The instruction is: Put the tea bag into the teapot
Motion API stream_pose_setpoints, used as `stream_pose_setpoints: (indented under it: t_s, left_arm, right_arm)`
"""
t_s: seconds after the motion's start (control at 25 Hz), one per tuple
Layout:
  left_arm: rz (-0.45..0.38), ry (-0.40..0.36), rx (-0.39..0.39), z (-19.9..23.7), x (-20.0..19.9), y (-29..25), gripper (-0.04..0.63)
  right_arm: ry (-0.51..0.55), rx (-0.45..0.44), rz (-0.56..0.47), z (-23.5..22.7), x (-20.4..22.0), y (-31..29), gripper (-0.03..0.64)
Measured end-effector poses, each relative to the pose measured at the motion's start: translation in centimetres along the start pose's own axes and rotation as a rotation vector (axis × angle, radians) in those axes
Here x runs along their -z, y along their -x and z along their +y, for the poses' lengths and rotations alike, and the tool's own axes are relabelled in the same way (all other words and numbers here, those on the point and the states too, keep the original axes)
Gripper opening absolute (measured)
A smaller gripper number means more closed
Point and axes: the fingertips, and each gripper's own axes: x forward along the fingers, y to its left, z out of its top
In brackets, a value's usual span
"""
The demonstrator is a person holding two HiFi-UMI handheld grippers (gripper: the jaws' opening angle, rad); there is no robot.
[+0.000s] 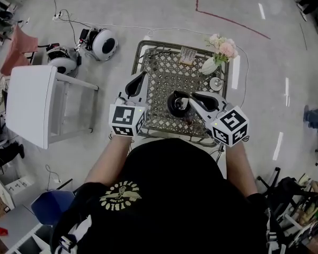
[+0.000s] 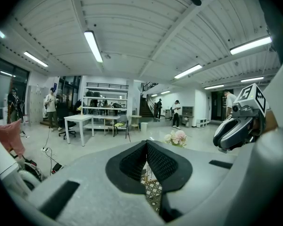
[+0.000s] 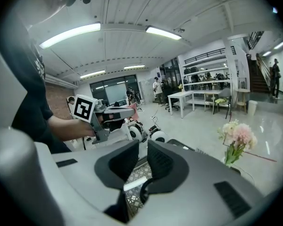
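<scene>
A black teapot (image 1: 176, 106) stands near the middle of the lattice-topped table (image 1: 164, 70). My right gripper (image 1: 193, 96) hovers just over its mouth, jaws a narrow gap apart with nothing pressed between the pads. In the right gripper view (image 3: 142, 147), a white strip (image 3: 132, 183), which may be the tea bag or its tag, lies below the jaws beside the teapot's dark rim (image 3: 142, 194). A pale patch shows inside the teapot in the head view. My left gripper (image 1: 142, 77) (image 2: 146, 145) is held over the table's left edge, shut and empty.
A vase of pink flowers (image 1: 220, 52) and a small round metal piece (image 1: 215, 83) stand at the table's back right. A small rack of packets (image 1: 187, 55) sits at the back. A white side table (image 1: 32, 105) and round white devices (image 1: 103, 44) are on the left.
</scene>
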Motion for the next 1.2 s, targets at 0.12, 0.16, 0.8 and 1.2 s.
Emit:
stream_pose_setpoints:
  t_s: [0.12, 0.16, 0.8, 1.2]
  left_arm:
    - [-0.005, -0.001, -0.002, 0.3, -0.1, 0.1, -0.003]
    - [-0.006, 0.000, -0.002, 0.4, -0.2, 0.1, -0.003]
    - [-0.031, -0.008, 0.021, -0.1, -1.4, -0.2, -0.003]
    - [-0.012, 0.004, 0.076, -1.8, -1.1, -0.3, -0.003]
  right_arm:
    - [0.002, 0.006, 0.002, 0.0, -0.1, 0.0, 0.043]
    - [0.002, 0.009, 0.002, 0.0, -0.1, 0.1, 0.043]
    - [-0.017, 0.074, -0.055, -1.2, -0.5, 1.6, 0.043]
    - [-0.036, 0.197, -0.055, -3.7, 1.0, 4.0, 0.009]
